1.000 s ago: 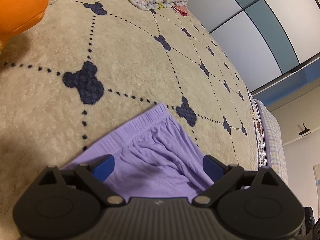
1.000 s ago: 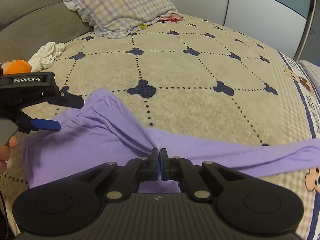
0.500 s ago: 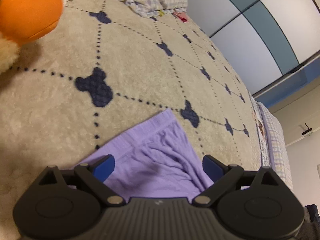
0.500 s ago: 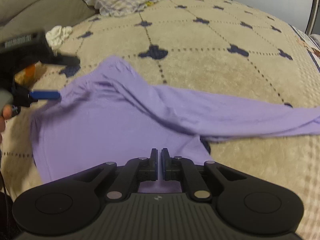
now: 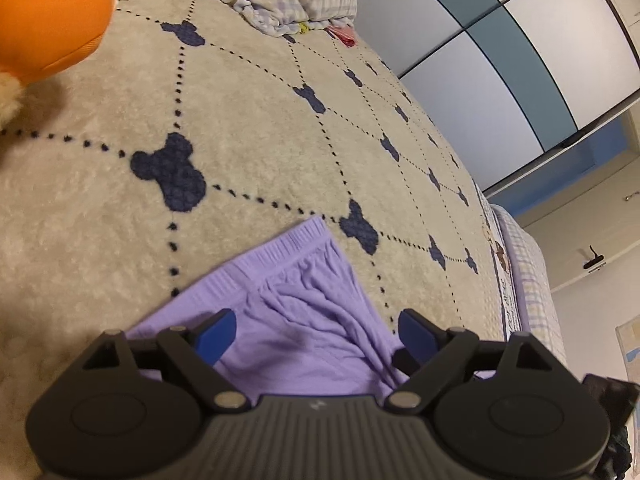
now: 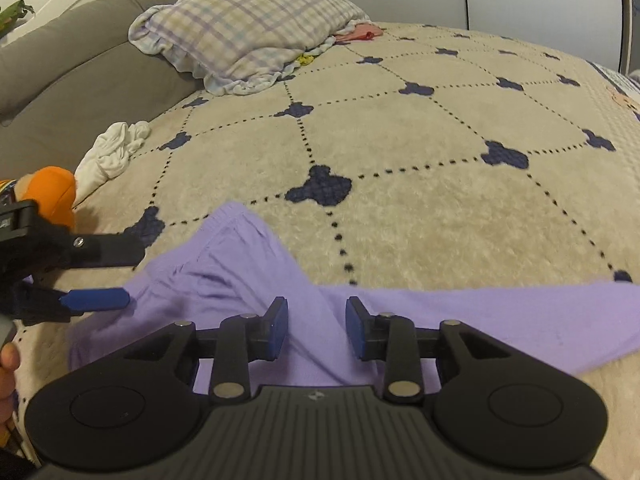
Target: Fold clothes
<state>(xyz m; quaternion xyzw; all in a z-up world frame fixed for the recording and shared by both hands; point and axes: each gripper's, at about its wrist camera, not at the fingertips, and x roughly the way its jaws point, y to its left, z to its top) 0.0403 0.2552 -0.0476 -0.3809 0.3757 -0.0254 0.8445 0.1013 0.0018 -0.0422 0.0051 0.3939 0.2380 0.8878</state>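
Purple trousers (image 6: pixel 224 276) lie on the beige bed cover, waistband toward the far left and one leg (image 6: pixel 540 312) stretched to the right. My right gripper (image 6: pixel 316 330) hovers open over the crotch area with nothing between its blue pads. In the left wrist view, the same purple trousers (image 5: pixel 296 312) show their ribbed waistband (image 5: pixel 256 264). My left gripper (image 5: pixel 316 334) is open above the cloth, holding nothing. The left gripper (image 6: pixel 100 274) also appears at the left of the right wrist view, at the waistband's edge.
The beige cover (image 6: pixel 420 140) with dark mouse-head marks spreads ahead. A plaid pillow (image 6: pixel 248 28) lies at the back beside a grey headboard (image 6: pixel 80 64). A crumpled white cloth (image 6: pixel 116 152) and an orange plush toy (image 6: pixel 52 196) sit at left. Wardrobe doors (image 5: pixel 500 60) stand beyond the bed.
My right gripper was shut on the purple cloth, dragged it, and has now opened and let it go. The trousers lie flatter. The left gripper stayed open and shifted slightly.
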